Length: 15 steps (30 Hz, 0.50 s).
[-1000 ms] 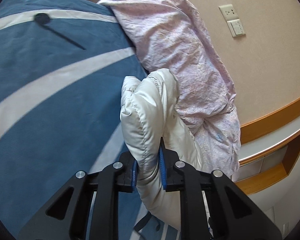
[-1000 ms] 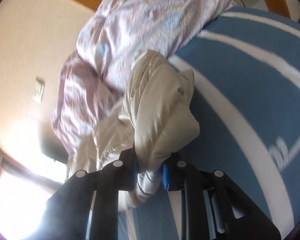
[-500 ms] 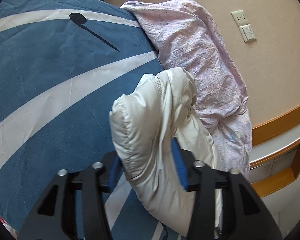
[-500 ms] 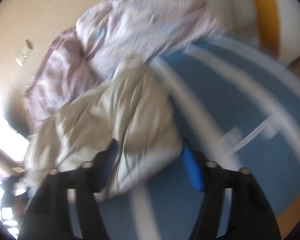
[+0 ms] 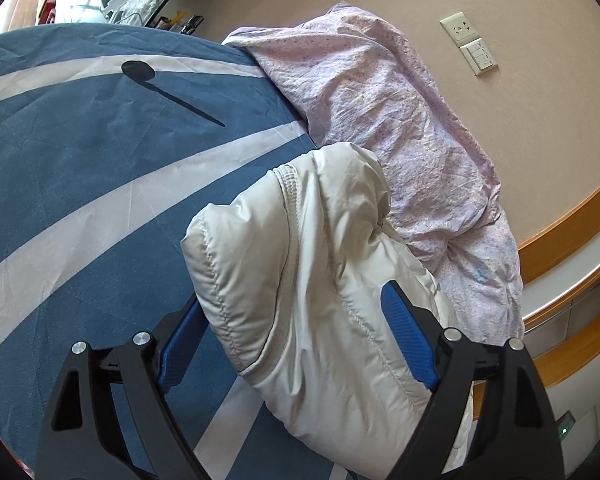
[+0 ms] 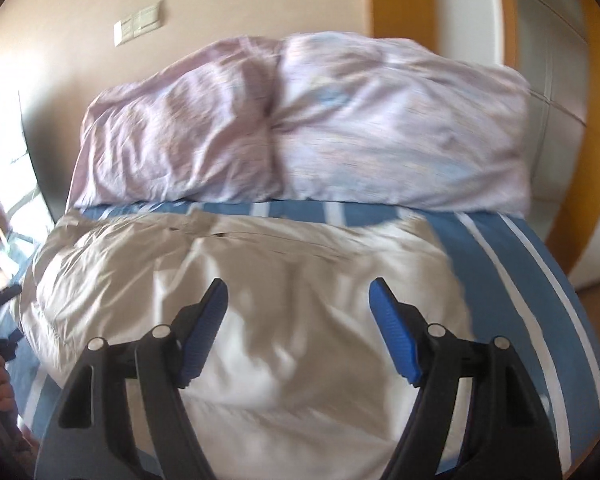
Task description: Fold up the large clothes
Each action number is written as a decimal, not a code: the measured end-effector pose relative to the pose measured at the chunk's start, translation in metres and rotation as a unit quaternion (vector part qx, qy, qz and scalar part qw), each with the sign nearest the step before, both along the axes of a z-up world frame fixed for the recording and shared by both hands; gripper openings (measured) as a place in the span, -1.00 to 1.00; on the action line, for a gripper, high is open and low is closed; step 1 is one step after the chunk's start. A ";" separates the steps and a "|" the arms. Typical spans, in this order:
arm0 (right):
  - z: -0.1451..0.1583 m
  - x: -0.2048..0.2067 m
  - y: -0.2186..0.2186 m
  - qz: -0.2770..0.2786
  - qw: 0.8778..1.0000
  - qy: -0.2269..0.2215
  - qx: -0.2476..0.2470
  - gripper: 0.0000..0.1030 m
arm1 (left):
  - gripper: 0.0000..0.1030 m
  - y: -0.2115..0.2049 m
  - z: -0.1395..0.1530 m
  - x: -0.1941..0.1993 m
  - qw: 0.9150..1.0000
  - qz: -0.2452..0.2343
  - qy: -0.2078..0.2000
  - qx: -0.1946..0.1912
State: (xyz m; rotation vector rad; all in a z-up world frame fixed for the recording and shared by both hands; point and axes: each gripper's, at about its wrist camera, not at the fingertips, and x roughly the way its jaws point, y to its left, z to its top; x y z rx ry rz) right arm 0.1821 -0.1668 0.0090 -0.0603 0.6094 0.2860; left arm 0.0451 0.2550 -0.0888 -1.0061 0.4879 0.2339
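Gaping wide, left hand-held gripper straddles one puffy cream quilted jacket without pinching it; right hand-held gripper also wide, above the jacket lying on one blue white-striped bed, beside one crumpled pink duvet.

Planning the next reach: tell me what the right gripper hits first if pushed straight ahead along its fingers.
Most likely the white puffy jacket, which fills the space between and beyond the open right gripper. Past it lies the pink duvet. Motion blur leaves depth uncertain.
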 end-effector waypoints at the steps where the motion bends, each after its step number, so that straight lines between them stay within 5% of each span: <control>1: -0.001 0.003 0.011 0.006 1.000 0.000 -0.009 0.42 | 0.66 -0.001 0.000 0.001 1.000 0.001 0.001 0.004; 15: -0.038 0.029 0.091 0.032 0.995 0.020 -0.092 0.42 | 0.74 -0.006 -0.004 0.025 0.999 -0.010 0.034 0.012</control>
